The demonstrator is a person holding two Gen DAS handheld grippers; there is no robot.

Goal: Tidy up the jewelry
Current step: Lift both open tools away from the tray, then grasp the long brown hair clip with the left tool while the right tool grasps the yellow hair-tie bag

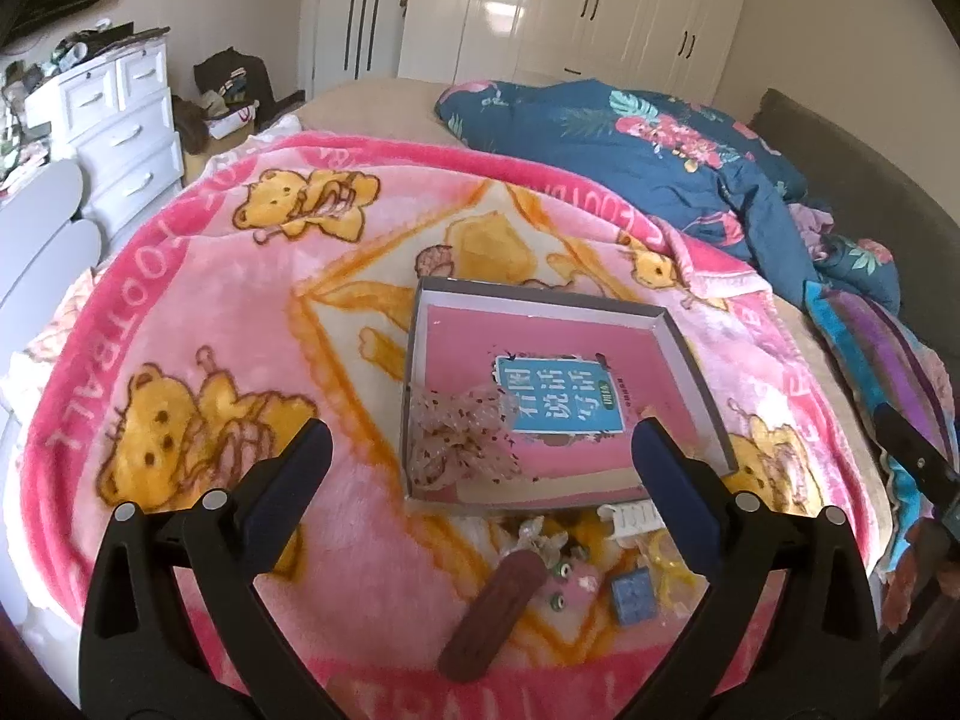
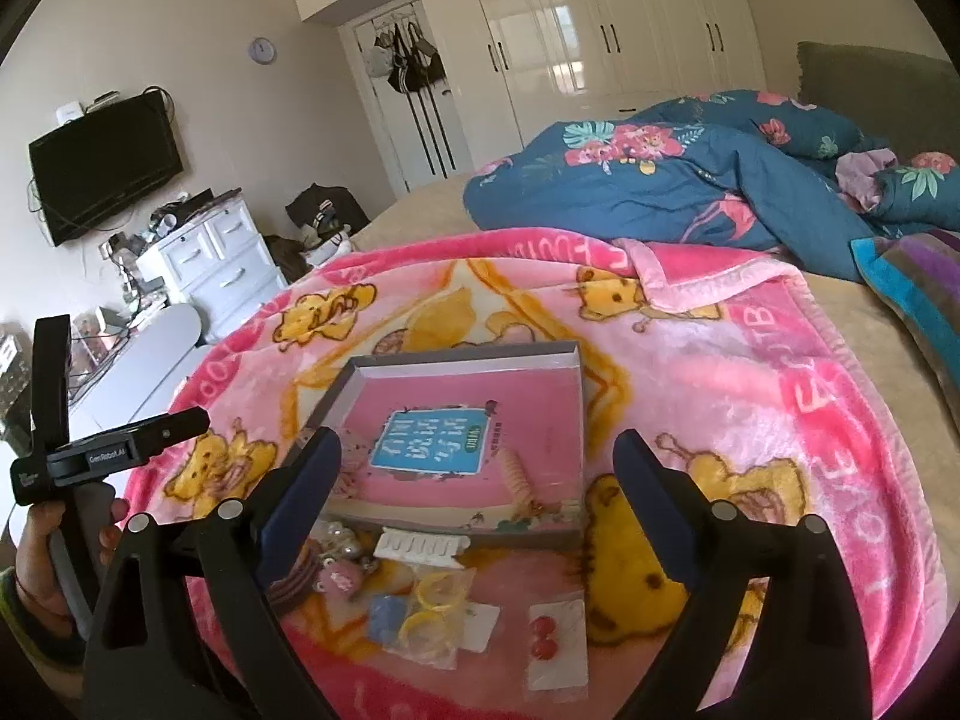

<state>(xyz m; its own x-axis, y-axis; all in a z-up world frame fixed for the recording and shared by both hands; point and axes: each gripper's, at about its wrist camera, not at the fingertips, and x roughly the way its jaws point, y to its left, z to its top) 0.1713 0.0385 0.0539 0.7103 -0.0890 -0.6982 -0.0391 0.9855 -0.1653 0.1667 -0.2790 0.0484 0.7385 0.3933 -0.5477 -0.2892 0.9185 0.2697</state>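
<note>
Partly done, by the look of things. Already inside the shallow grey cardboard box lid [image 1: 690,354] with the pink book in it: a sheer dotted fabric bow [image 1: 462,444] and a ribbed peach hair clip [image 2: 517,473]. Left on the pink bear-print fleece blanket [image 1: 180,312], just beside the lid's near edge: a dark red oblong barrette [image 1: 495,618], a white comb clip [image 2: 417,546], a bag of yellow rings [image 2: 435,609], a card of red bead earrings [image 2: 555,639], a small blue square [image 1: 631,597]. Left gripper [image 1: 480,444] spread wide, empty. Right gripper [image 2: 477,450] likewise wide, holding nothing.
</note>
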